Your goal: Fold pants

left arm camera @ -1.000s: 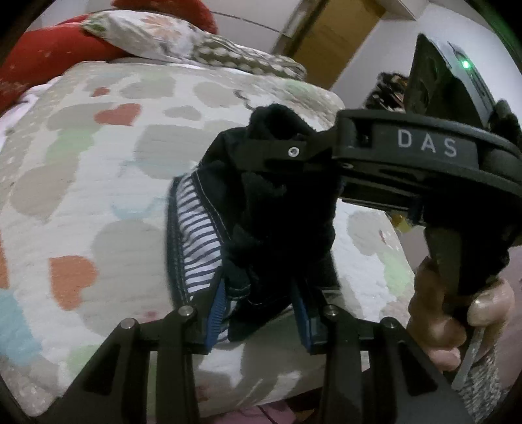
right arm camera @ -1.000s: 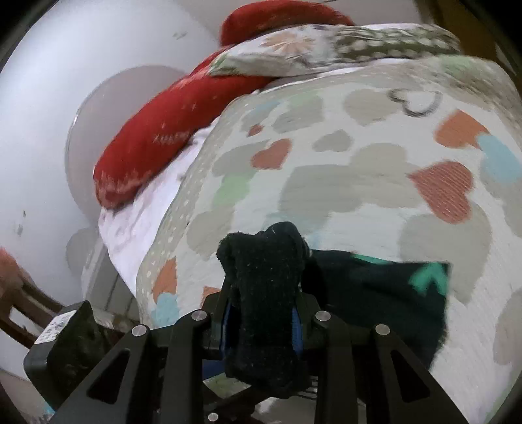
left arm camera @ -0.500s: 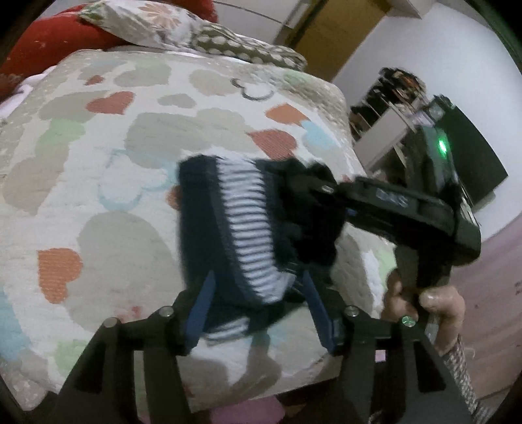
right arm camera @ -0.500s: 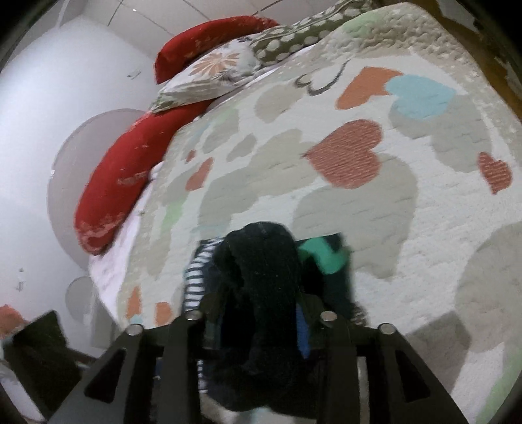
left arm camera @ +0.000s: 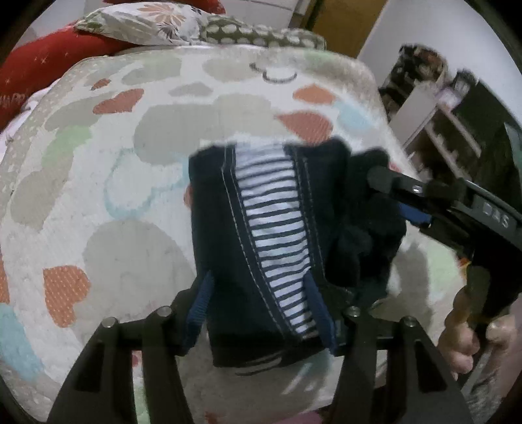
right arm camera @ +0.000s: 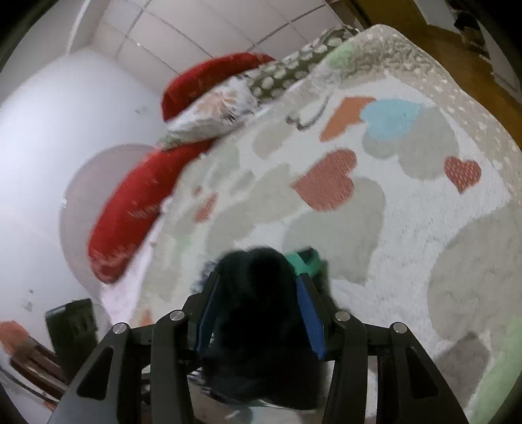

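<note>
The pants are dark navy with a blue-and-white striped lining and hang above the heart-patterned bedspread. My left gripper is shut on the waistband end. My right gripper comes in from the right in the left wrist view and is shut on a bunched dark part of the pants. In the right wrist view the right gripper holds that dark bunch, with a green patch showing beside it.
Red cushions and patterned pillows lie at the head of the bed. Shelves and dark furniture stand right of the bed. A dark chair stands left of the bed.
The grippers have moved apart and the pants have spread out between them, with the striped lining now facing the left camera. The right gripper has swung toward the bed's far side.
</note>
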`<state>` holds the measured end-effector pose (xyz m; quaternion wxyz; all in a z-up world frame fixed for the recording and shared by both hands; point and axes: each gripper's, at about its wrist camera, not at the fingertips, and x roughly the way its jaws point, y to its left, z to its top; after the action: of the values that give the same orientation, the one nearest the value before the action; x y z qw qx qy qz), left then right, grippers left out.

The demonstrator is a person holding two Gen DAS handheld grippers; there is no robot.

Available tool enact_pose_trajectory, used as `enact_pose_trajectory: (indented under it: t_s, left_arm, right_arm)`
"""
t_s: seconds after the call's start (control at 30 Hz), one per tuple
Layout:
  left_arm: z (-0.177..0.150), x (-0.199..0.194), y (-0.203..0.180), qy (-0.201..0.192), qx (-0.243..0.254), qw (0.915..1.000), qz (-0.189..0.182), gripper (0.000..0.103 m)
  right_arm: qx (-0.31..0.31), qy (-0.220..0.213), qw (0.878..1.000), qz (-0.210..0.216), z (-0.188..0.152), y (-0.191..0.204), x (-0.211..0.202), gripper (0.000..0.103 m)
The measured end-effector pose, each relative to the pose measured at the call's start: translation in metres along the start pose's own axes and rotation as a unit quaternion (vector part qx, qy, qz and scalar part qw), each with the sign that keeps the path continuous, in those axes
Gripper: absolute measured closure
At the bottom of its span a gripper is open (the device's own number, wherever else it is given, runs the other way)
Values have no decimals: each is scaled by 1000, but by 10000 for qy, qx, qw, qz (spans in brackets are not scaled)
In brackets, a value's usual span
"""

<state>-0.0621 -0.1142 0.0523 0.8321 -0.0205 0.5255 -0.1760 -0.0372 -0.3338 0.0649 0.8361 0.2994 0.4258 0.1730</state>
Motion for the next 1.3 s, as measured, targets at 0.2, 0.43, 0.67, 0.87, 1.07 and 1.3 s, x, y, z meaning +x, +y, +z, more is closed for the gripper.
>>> enact_pose_trajectory:
  t_s: [0.2,0.43,0.67,0.87,1.07,1.3]
  left_arm:
    - [3,-13,18,-50,-289,9982,-515,35]
    - [22,-14,61,-255,-1174,9871,-1056,19]
    - [37,34,72,250,-1342,9799,-1453,16]
    - [47,37,52,381,-1057,9804,-1619,55]
    - [66,28,39,241,-853,9847,-1499,59]
    - [104,34,34,35,-703,9913,-1116,57]
  right_arm:
    - [245,93,9974,-672,-19,-26,16,26]
    - [808,187,9960,331,-17,-45,14,24]
    - [820,354,9938,662,-16,-45,42,24]
    - [646,481,9944,687,-14,-32,60,41]
    - [667,534,9937,725,-2,-26,59,59]
    - [241,271,9981,507,39,-1,58,59]
